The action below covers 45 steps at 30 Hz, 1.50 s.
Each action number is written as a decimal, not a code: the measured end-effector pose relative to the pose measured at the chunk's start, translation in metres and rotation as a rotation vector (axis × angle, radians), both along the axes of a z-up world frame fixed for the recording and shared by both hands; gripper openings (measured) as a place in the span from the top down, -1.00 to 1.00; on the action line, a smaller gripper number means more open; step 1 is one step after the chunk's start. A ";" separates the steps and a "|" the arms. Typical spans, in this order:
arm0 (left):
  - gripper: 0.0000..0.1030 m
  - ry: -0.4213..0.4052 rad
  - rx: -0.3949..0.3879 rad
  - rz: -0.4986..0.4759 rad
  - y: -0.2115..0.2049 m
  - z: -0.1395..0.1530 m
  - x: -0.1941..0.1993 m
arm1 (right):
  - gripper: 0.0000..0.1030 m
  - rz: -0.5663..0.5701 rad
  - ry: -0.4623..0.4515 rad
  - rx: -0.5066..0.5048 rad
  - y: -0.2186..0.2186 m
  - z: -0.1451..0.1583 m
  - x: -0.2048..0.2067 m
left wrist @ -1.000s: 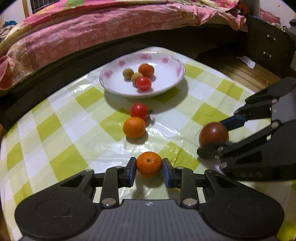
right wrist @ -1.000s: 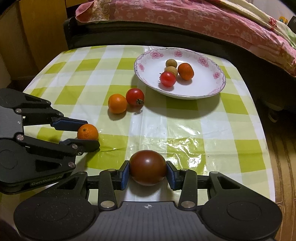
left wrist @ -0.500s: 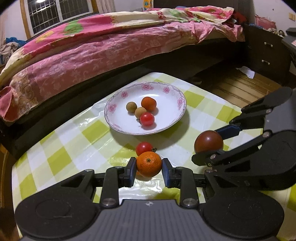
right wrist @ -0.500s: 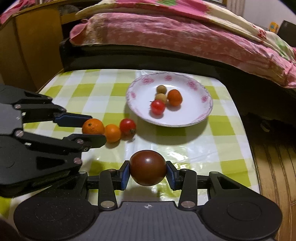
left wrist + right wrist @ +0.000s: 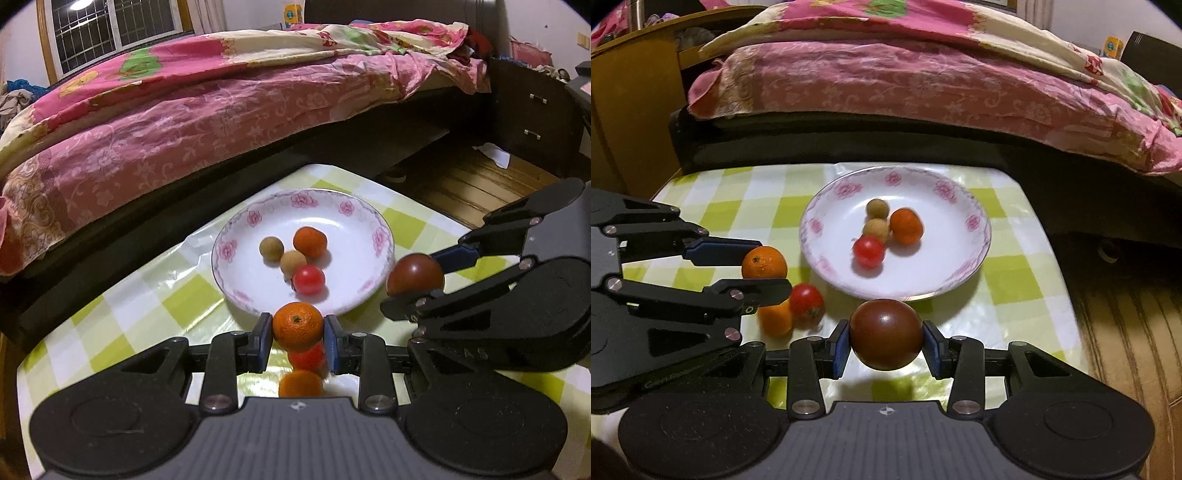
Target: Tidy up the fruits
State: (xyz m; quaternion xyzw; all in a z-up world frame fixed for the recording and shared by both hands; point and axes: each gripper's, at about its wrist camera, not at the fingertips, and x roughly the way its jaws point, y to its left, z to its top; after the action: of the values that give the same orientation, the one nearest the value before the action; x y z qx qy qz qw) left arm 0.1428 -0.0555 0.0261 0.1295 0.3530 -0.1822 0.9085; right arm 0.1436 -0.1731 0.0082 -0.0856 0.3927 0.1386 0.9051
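My left gripper (image 5: pixel 297 328) is shut on a small orange (image 5: pixel 297 325) and holds it above the table, just short of the near rim of the white flowered plate (image 5: pixel 380 236). My right gripper (image 5: pixel 885 341) is shut on a dark brown-red tomato (image 5: pixel 885 339), also held in the air before the plate (image 5: pixel 979 236). The plate holds a red cherry tomato (image 5: pixel 309 279), an orange (image 5: pixel 310 242) and two tan longans (image 5: pixel 271 250). A red tomato (image 5: pixel 806 303) and another orange (image 5: pixel 775 318) lie on the cloth under my left gripper (image 5: pixel 764 271).
The table wears a green and white checked plastic cloth (image 5: pixel 1015 295). A bed with pink covers (image 5: pixel 184 110) runs along the far side. A dark cabinet (image 5: pixel 532 114) and wooden floor (image 5: pixel 461 184) lie to the right.
Both grippers have lifted their fruit off the table and carried it forward toward the plate. The loose tomato and orange now lie below the left gripper.
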 end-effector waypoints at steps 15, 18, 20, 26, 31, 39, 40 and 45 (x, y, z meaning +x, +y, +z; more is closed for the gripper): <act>0.29 0.004 0.002 0.007 -0.005 -0.013 0.036 | 0.29 -0.037 -0.027 -0.004 -0.006 -0.004 0.045; 0.29 0.008 0.001 0.010 -0.004 -0.016 0.040 | 0.29 -0.036 -0.026 -0.008 -0.006 -0.006 0.052; 0.29 0.011 -0.001 0.013 -0.004 -0.018 0.043 | 0.29 -0.035 -0.027 -0.009 -0.006 -0.007 0.054; 0.29 0.017 0.007 0.015 -0.004 -0.024 0.047 | 0.29 -0.026 -0.036 -0.013 -0.004 -0.009 0.060; 0.28 0.028 0.003 0.020 -0.004 -0.027 0.050 | 0.28 -0.018 -0.038 -0.019 -0.003 -0.011 0.062; 0.28 0.029 0.006 0.019 -0.004 -0.028 0.052 | 0.27 -0.019 -0.039 -0.012 -0.003 -0.012 0.063; 0.28 0.029 0.005 0.020 -0.004 -0.028 0.052 | 0.27 -0.021 -0.040 -0.012 -0.003 -0.012 0.063; 0.28 0.029 0.004 0.022 -0.004 -0.028 0.052 | 0.27 -0.020 -0.041 -0.012 -0.003 -0.012 0.063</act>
State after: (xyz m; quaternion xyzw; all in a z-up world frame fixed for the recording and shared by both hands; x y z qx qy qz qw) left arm 0.1952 -0.0599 -0.0023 0.1248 0.3679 -0.1734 0.9050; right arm 0.2064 -0.1758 -0.0041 -0.0901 0.3756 0.1252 0.9138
